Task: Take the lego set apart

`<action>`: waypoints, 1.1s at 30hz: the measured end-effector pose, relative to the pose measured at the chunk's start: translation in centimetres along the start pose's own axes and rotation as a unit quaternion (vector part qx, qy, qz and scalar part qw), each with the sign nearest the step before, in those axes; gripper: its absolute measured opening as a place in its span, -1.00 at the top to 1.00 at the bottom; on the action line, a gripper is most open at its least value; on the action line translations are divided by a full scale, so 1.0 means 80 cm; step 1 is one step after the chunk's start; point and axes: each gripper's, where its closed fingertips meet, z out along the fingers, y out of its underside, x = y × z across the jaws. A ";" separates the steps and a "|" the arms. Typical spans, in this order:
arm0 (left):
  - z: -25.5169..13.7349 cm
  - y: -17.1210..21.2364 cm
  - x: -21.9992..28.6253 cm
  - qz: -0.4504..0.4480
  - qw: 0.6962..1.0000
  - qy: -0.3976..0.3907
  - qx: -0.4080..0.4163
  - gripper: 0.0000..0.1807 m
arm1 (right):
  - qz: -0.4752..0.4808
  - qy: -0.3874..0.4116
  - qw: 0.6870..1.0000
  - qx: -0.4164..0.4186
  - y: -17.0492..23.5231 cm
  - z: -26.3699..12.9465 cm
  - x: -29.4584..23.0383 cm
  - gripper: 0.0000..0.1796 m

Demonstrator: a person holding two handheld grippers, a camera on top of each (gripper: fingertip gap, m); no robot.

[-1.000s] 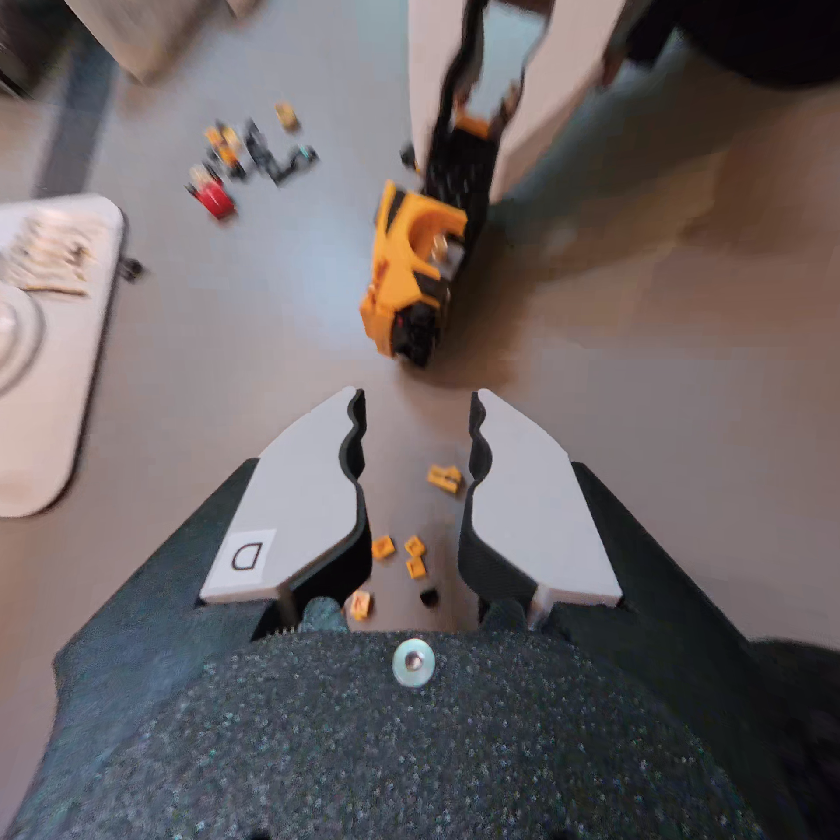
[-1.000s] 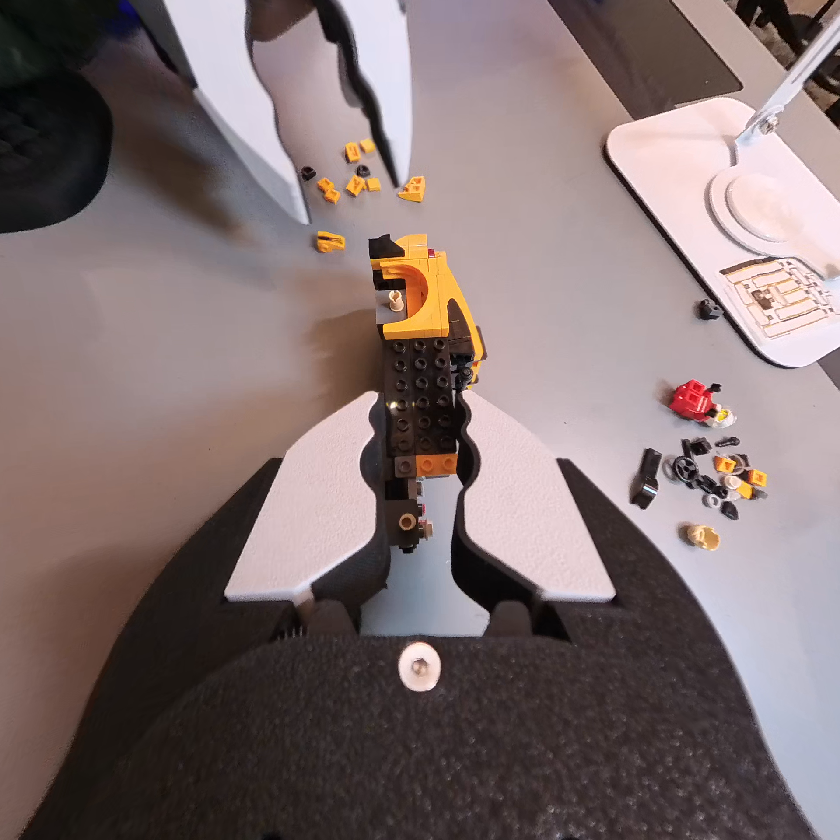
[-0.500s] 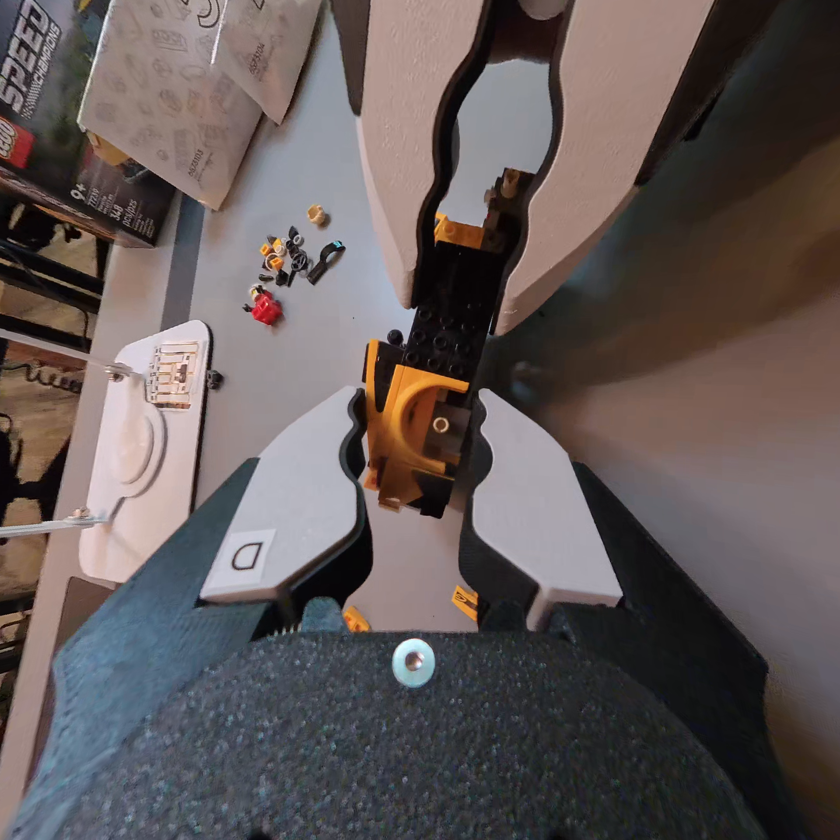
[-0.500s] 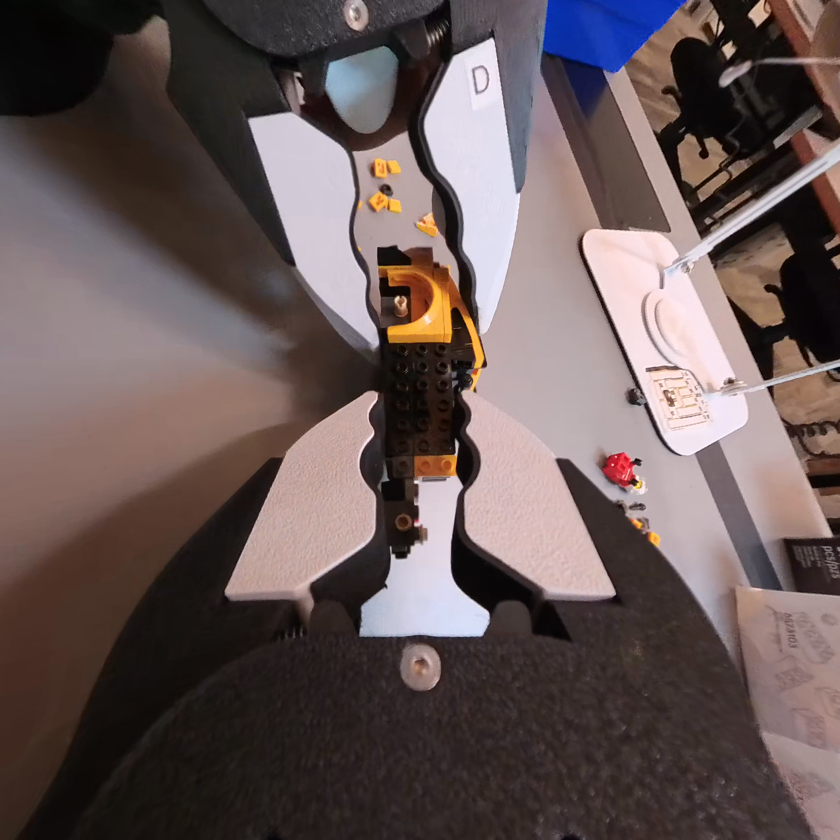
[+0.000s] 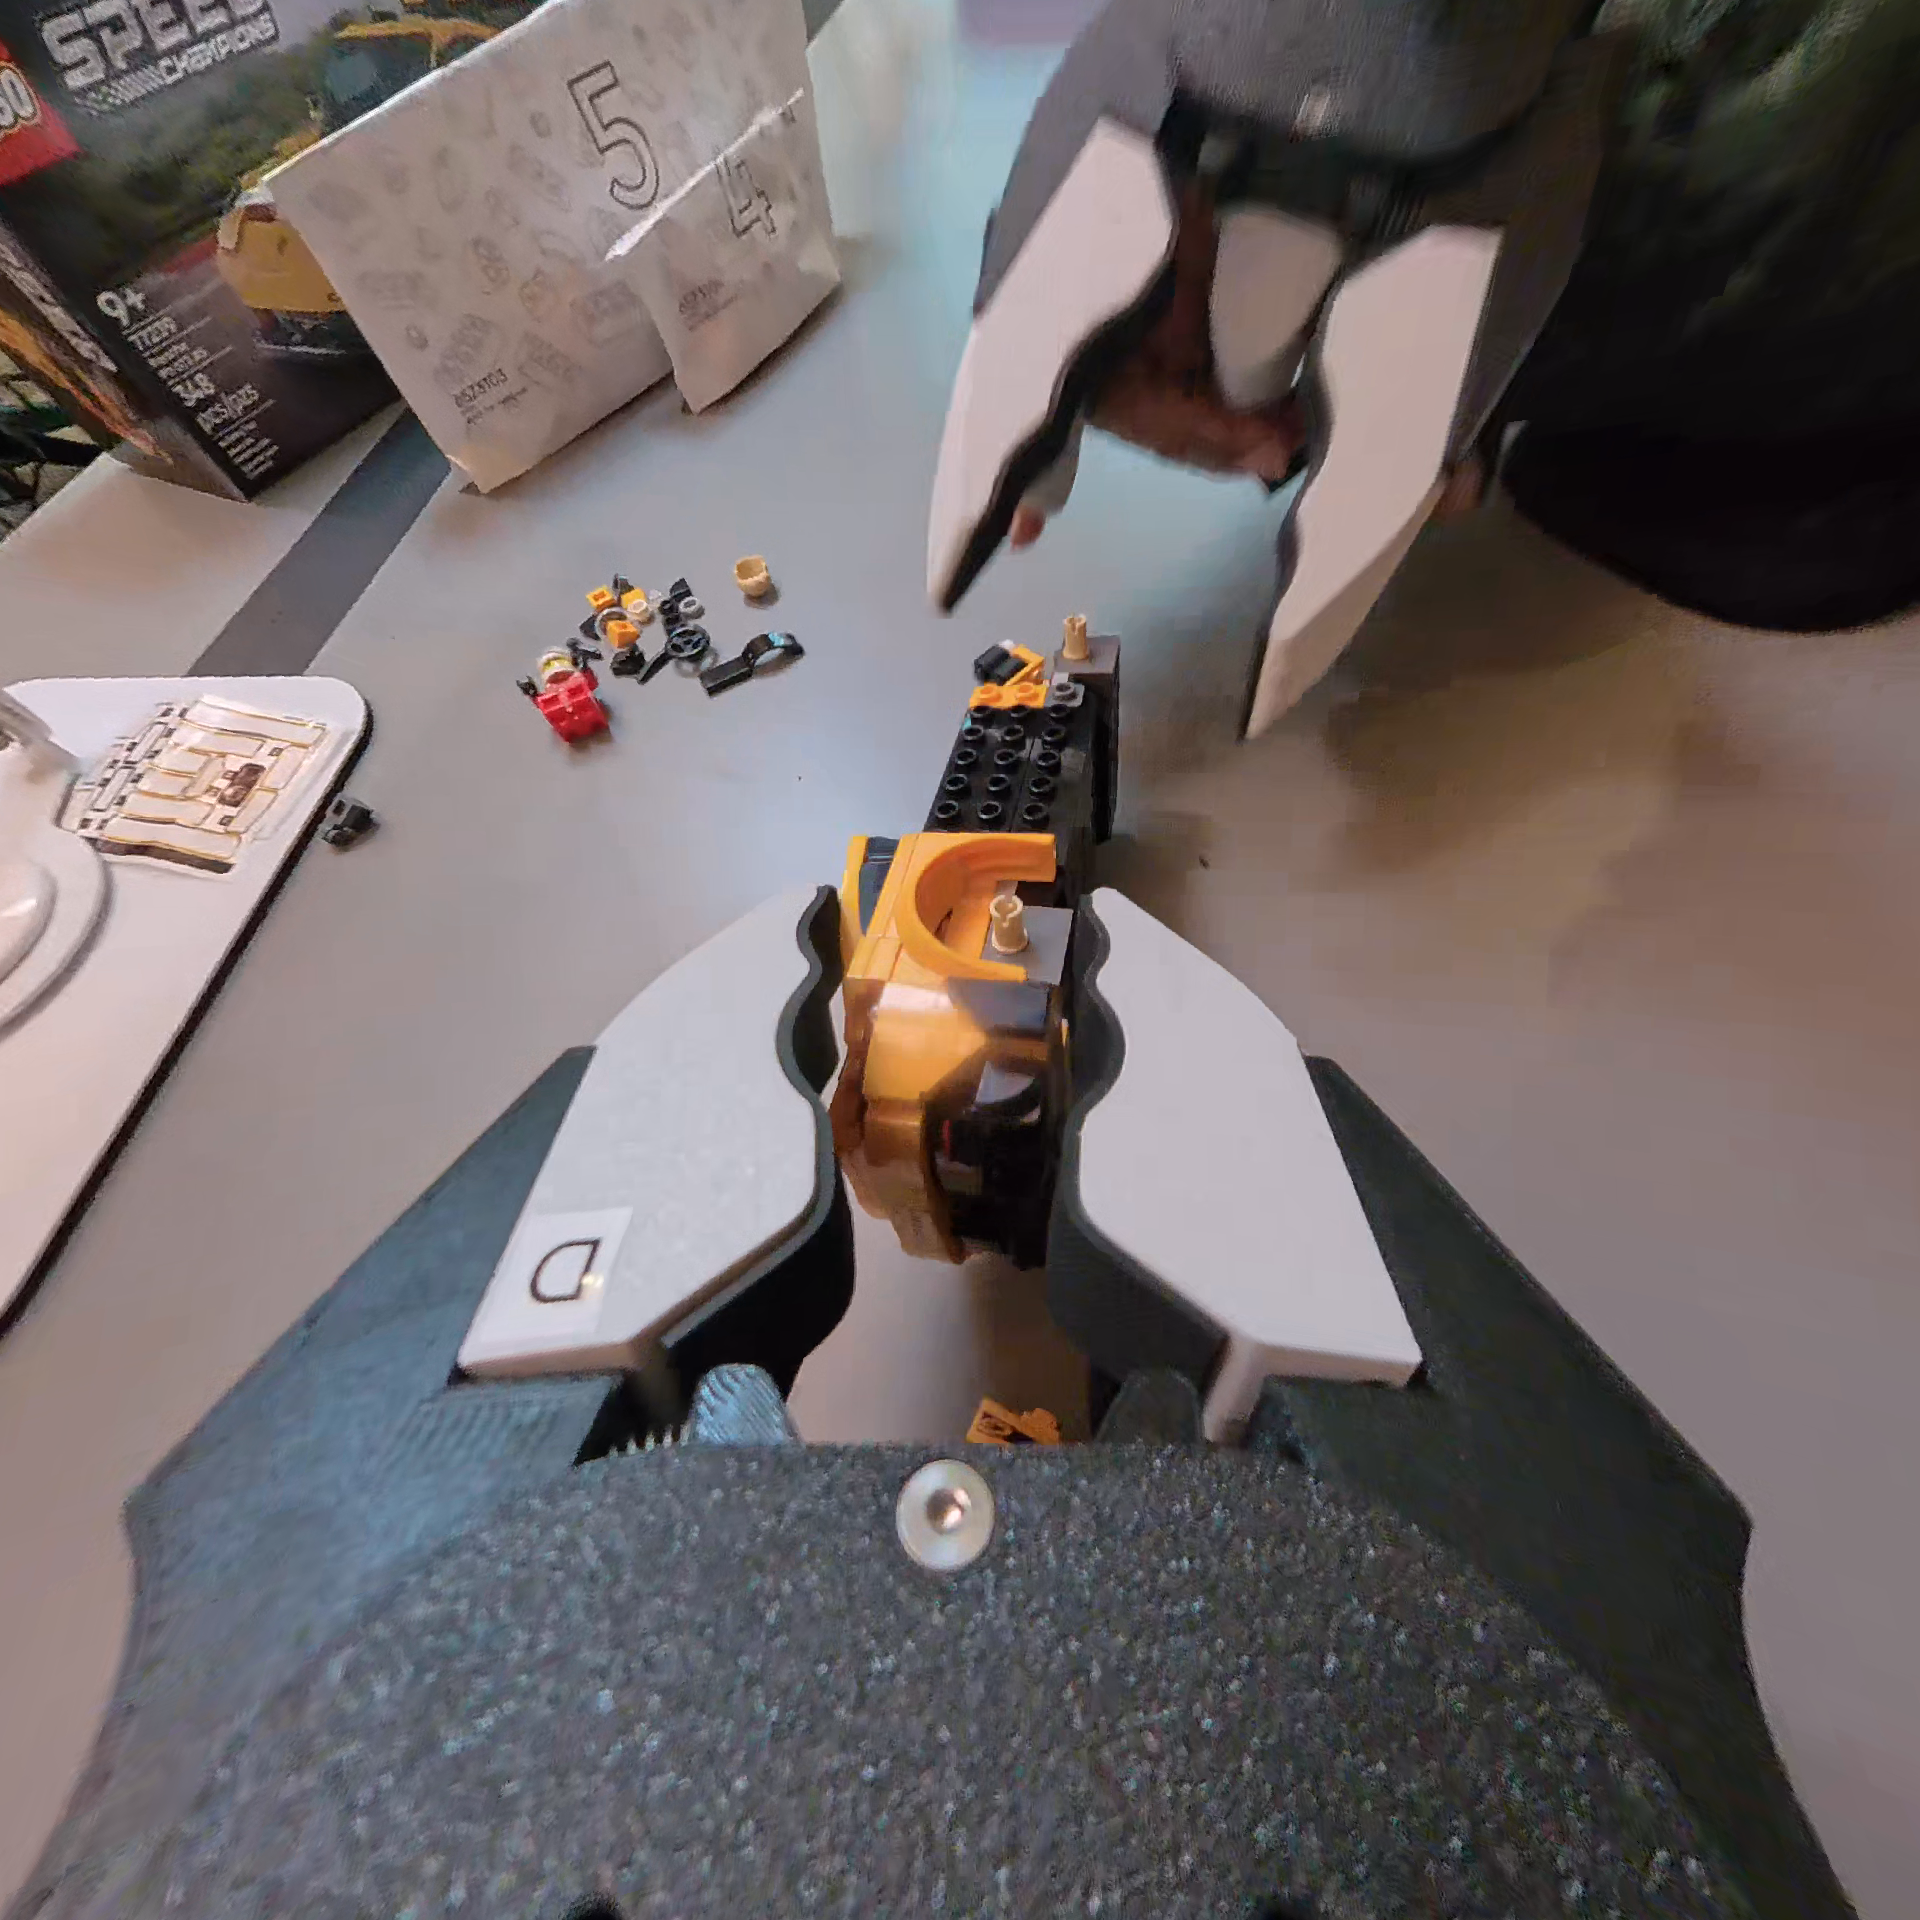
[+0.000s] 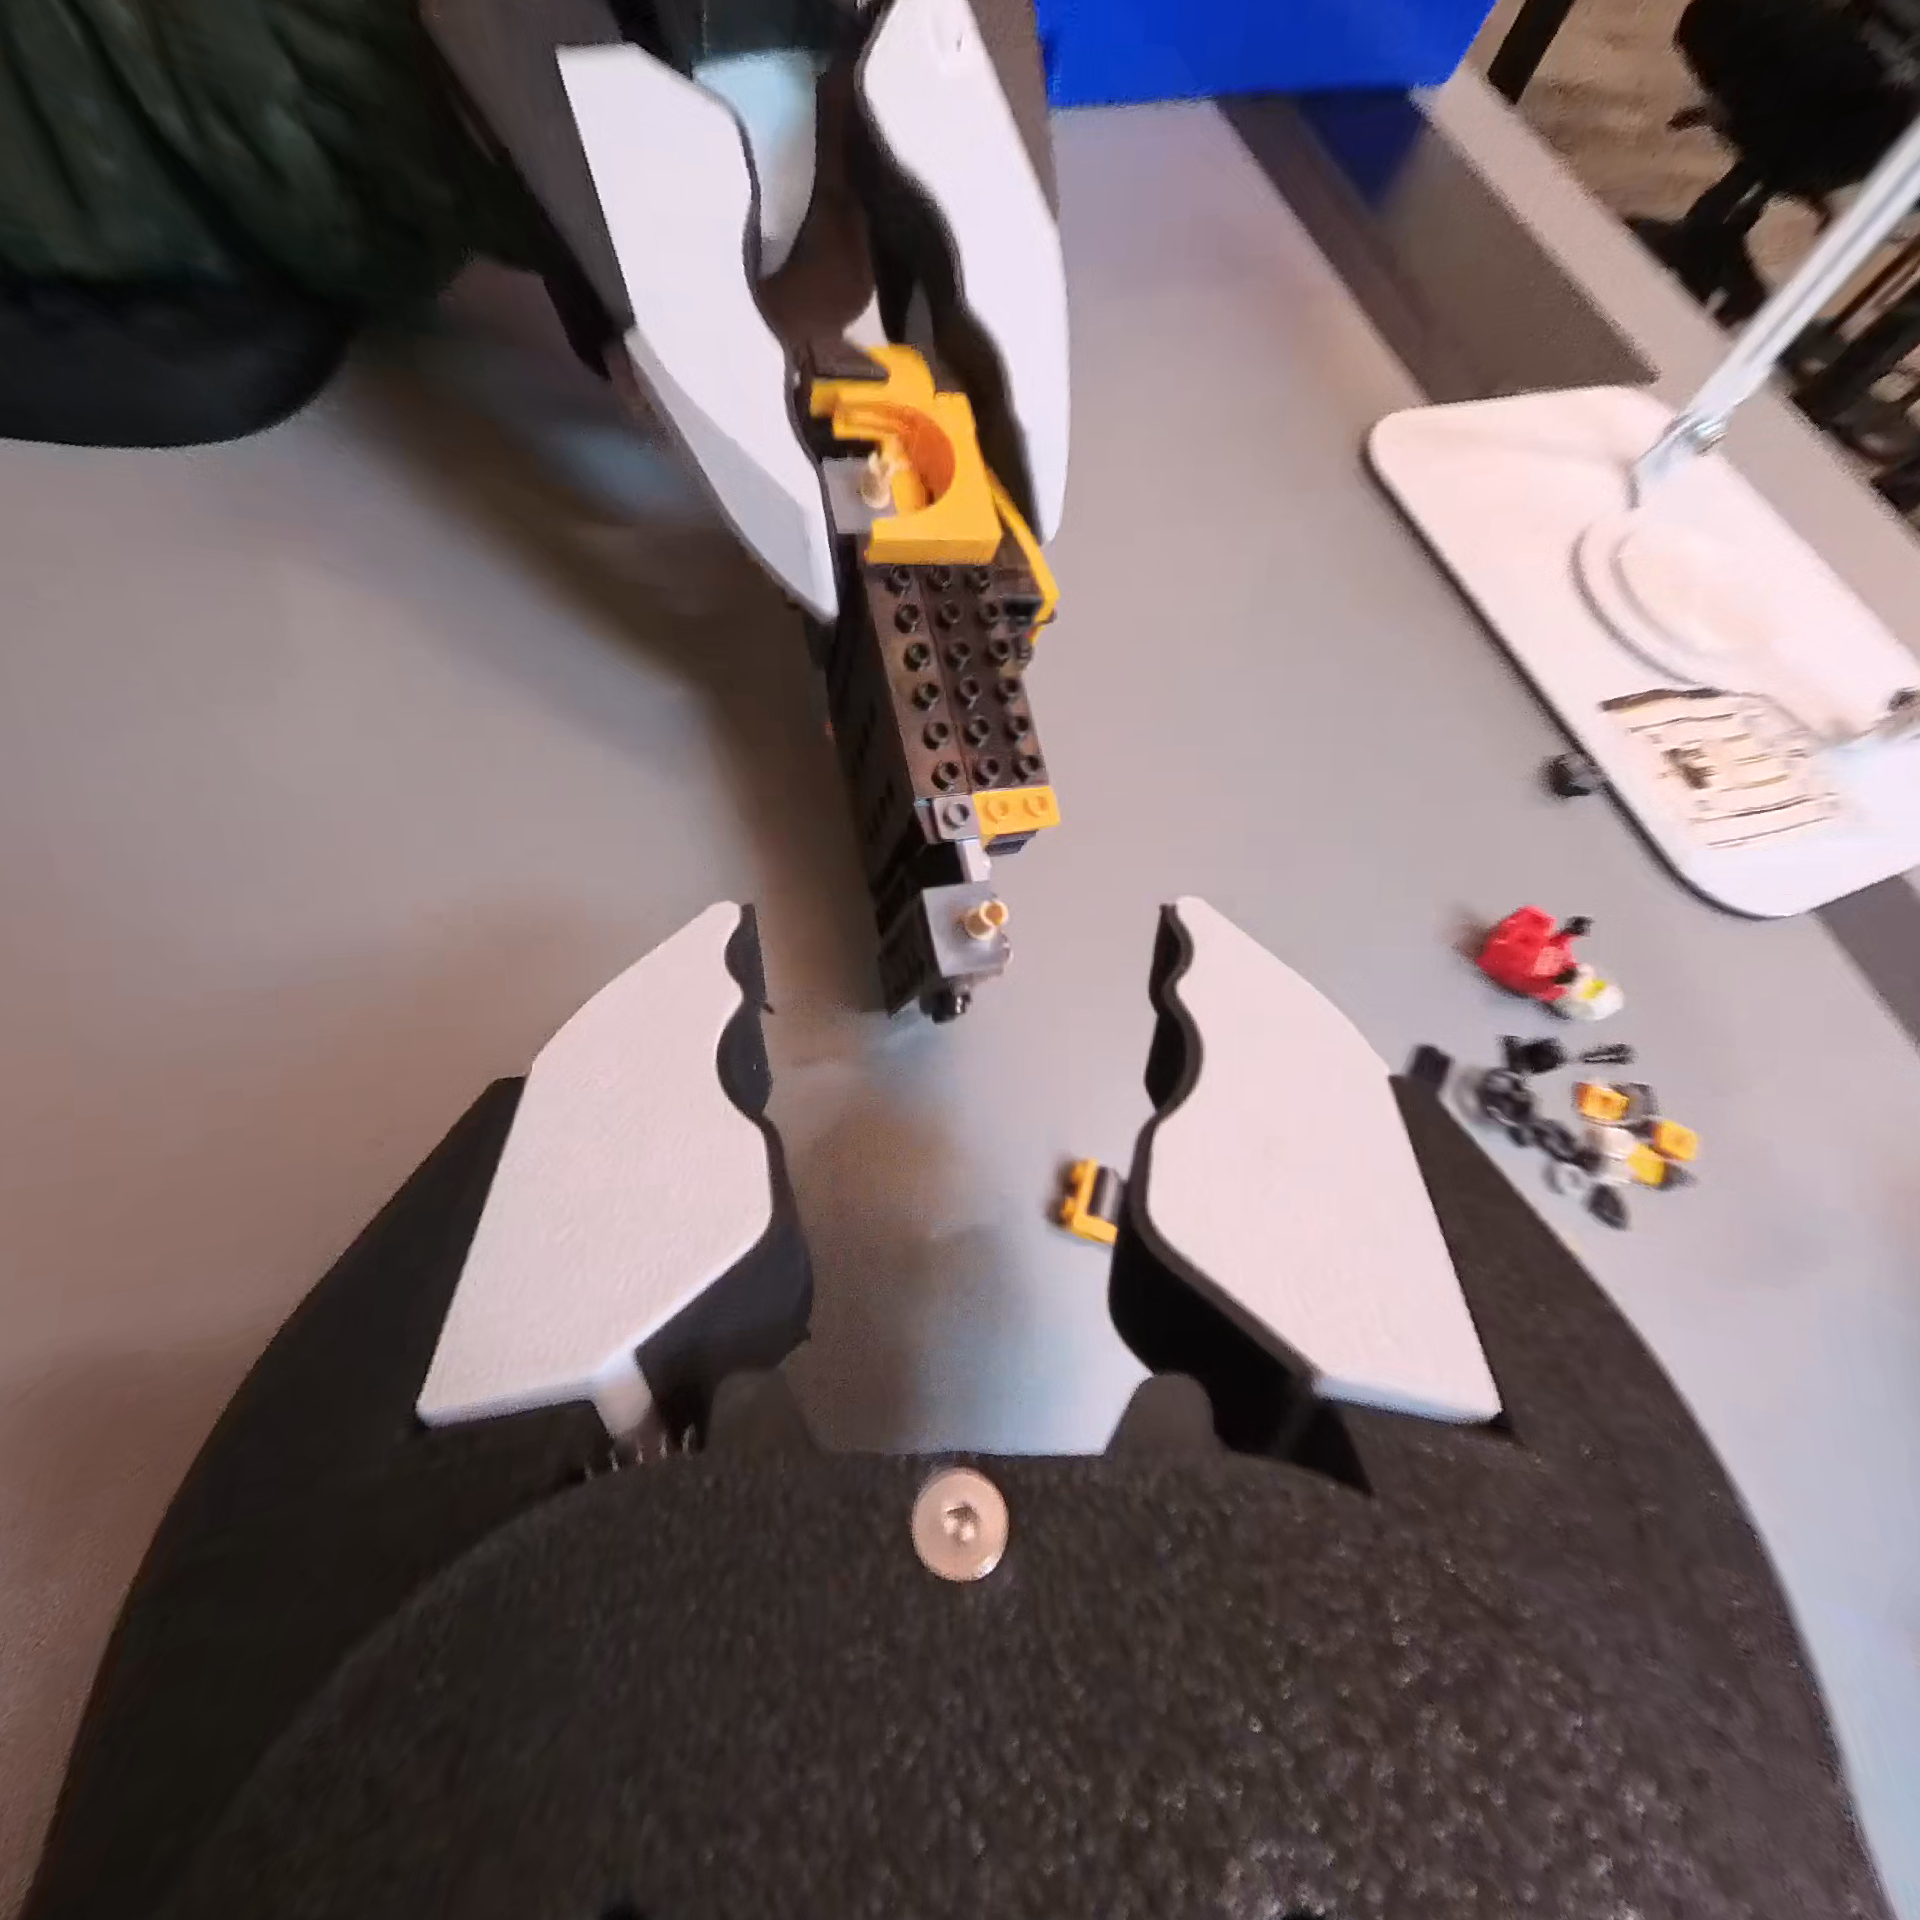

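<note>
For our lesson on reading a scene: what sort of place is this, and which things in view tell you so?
Probably an office or lab worktable: a long grey table, dark office chairs behind it, and a toy set box beside paper bags.

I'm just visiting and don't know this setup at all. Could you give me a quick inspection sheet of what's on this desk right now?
Surface: grey table, with a white lamp base on it.
Job's things: partly stripped black and orange lego car; a small orange piece lies loose near the right gripper.
Clutter: pile of small loose parts, red minifigure, sticker sheet on the lamp base.
Grippers: left gripper is shut on the car's orange end; right gripper is open, clear of the car.
Cables: nothing seen.
Surroundings: numbered paper bags, the set's box, a blue bin.
</note>
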 end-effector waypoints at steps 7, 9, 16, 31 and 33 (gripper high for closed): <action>0.000 -0.012 0.012 -0.004 0.999 0.023 0.030 0.53 | -0.002 -0.026 1.000 -0.014 0.008 0.021 -0.017 0.71; 0.002 -0.005 0.013 0.004 1.000 0.023 0.013 0.53 | -0.003 -0.035 0.999 0.003 -0.003 0.009 -0.017 0.78; -0.004 -0.020 0.026 0.057 0.998 0.011 -0.014 0.43 | -0.086 0.016 0.992 -0.096 -0.009 -0.008 -0.016 0.81; 0.010 -0.050 0.061 0.162 0.987 -0.018 -0.001 0.67 | -0.150 0.042 0.984 -0.086 -0.064 -0.018 -0.048 0.80; 0.007 -0.058 0.064 0.152 0.988 -0.008 0.028 0.66 | -0.139 0.032 0.988 -0.058 -0.069 -0.021 -0.049 0.79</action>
